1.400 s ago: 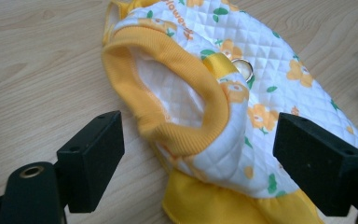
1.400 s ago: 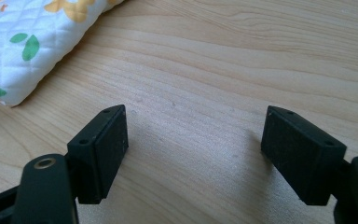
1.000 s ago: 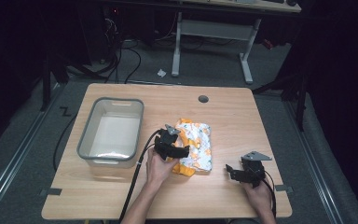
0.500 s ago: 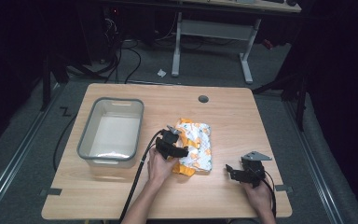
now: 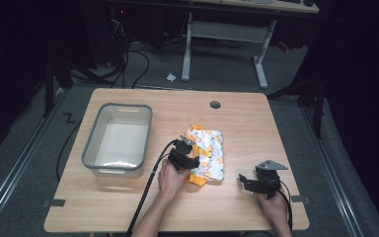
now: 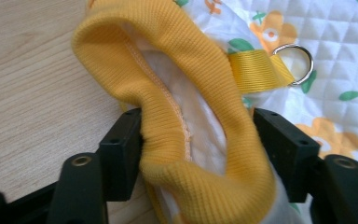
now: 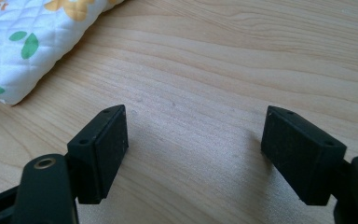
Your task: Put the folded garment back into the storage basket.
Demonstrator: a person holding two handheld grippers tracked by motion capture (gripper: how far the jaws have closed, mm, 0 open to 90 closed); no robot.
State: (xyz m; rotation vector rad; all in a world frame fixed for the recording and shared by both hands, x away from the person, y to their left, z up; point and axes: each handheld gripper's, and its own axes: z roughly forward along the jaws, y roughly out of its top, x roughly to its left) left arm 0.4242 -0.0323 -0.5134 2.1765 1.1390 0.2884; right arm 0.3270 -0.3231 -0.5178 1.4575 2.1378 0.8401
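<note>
Left gripper [image 5: 190,148] sits on the near-left edge of the quilted garment [image 5: 206,154], mid-table, just right of the grey bin [image 5: 120,139]. In the left gripper view its jaws have just been closing and now bracket the yellow ribbed cuff [image 6: 186,116]: both pads touch the rib fabric, left pad pressed into the fold, right pad against the outer side of the loop. Reads as a grip on the cuff, jaws about half span, fabric bunched between them.

Cuff is a thick yellow knit band folded into an open loop, white lining inside. Just beyond it a yellow webbing strap [image 6: 254,71] carries a metal D-ring [image 6: 298,60], lying on the white quilted fabric with orange flowers and green leaves.

Garment lies flat on the wooden table [image 5: 256,123], apart from the bin, which is beside it to the left.

Right gripper [image 5: 249,181] rests low at the near-right part of the table, well apart from the garment. Right gripper view: 2 jaws spread wide, bare wood between them, a corner of the quilted fabric at upper left, not touching either pad.
</note>
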